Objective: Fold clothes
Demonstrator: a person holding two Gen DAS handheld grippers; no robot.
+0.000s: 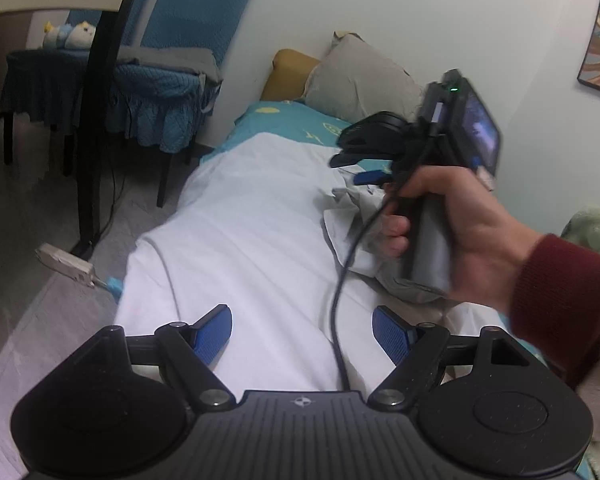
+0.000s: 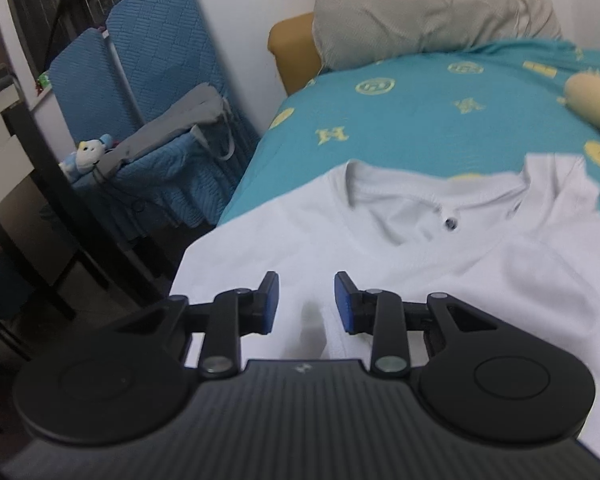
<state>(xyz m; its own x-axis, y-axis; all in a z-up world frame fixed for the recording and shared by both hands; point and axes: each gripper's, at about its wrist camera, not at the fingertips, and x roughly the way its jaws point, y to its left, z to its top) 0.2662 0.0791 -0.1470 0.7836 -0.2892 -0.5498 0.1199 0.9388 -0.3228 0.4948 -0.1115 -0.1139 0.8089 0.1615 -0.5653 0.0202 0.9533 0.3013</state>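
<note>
The left gripper hangs with jaws spread wide above the white T-shirt, gripping nothing. The soft, lightly creased shirt lies flat on the bed, its ribbed collar toward the pillow. The right gripper hovers over it, jaws narrowly apart and empty. Beyond, the teal sheet carries yellow emblems.

Dim indoor light, soft shadows, motion blur, fisheye-warped edges.
</note>
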